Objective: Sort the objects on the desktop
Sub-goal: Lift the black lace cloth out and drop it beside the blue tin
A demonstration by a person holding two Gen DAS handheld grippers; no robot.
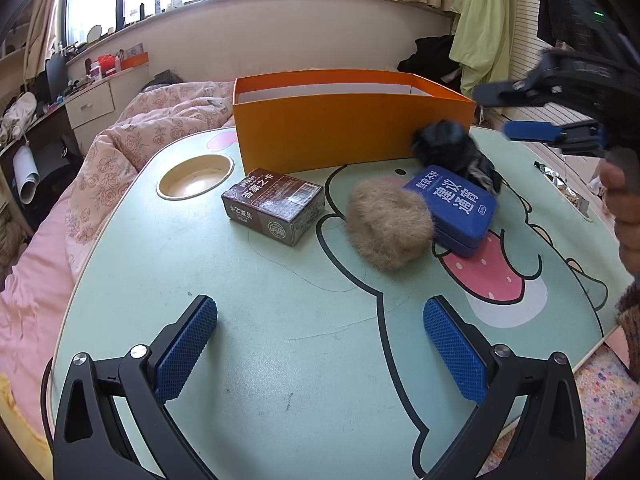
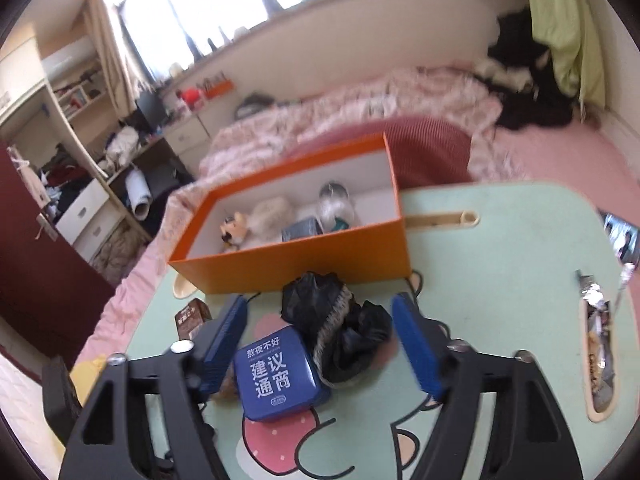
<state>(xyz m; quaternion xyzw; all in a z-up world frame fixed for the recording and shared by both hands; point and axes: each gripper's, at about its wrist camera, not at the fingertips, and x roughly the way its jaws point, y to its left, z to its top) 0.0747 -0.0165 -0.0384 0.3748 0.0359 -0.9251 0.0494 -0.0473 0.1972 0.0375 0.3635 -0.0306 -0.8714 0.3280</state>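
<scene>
Bedroom, green cartoon-print table (image 1: 280, 280) | orange box (image 1: 352, 128) at table's far edge, small items inside | brown carton (image 1: 274, 206), tan fur ball (image 1: 388, 228), blue tin (image 2: 280, 376), black crumpled cloth (image 2: 332, 320) just before box | left gripper (image 1: 320, 344) spread, empty | right gripper (image 2: 320, 344) spread above tin and cloth, gripping nothing

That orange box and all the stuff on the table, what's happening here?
A person is sorting things into the orange box with two handheld grippers. The right gripper hangs open over a black bundle and blue tin. The left gripper waits open, empty. A brown box and fluffy ball remain outside.
</scene>
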